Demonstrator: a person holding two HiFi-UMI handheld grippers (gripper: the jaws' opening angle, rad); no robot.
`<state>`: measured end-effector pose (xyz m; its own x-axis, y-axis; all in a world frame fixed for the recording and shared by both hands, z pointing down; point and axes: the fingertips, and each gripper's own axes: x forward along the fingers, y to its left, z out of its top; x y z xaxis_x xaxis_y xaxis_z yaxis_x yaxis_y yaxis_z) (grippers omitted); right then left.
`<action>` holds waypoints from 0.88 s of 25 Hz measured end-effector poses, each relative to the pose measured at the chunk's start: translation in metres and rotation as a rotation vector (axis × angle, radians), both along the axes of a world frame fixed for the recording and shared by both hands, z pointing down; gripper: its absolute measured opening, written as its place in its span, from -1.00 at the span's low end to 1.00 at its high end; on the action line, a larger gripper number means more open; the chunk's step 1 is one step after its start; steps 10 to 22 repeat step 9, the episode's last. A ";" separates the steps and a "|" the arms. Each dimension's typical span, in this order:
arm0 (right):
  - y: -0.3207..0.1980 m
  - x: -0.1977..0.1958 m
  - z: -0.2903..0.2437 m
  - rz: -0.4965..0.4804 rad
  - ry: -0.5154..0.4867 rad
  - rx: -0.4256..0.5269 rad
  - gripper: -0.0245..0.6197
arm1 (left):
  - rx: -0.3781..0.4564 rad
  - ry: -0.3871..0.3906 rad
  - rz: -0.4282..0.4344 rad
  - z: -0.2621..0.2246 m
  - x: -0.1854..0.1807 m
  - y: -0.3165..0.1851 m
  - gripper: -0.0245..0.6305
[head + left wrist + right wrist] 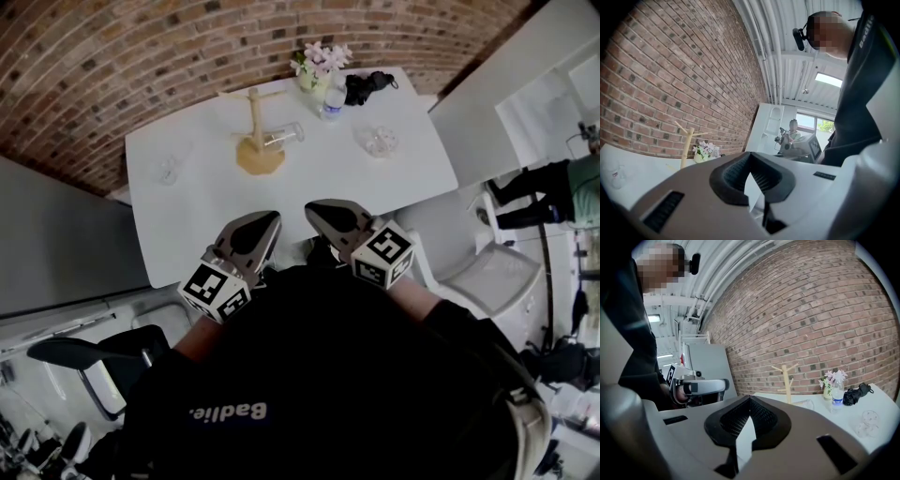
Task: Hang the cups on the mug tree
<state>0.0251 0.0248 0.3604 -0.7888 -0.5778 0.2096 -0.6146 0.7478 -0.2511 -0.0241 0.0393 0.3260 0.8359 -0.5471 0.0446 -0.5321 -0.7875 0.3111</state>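
Desk [187,216] set against brick wall [112,66].
Left gripper [265,225] and right gripper [321,214] fingers are closed, empty; ceiling pipes [761,47] are seen only from them.

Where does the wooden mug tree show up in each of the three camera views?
Head view: mug tree upper centre, on the white table.
Left gripper view: mug tree lower left, before the brick wall.
Right gripper view: mug tree right of centre.
Shared landmark: pink flowers, to its right in every view.
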 end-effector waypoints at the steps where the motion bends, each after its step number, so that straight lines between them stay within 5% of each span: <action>1: 0.000 0.000 0.000 0.000 0.001 -0.001 -0.83 | 0.000 0.000 0.001 0.000 0.000 0.001 -0.92; 22: -0.002 -0.007 -0.001 -0.005 0.009 0.004 -0.83 | 0.006 0.019 -0.014 -0.005 -0.009 -0.005 -0.92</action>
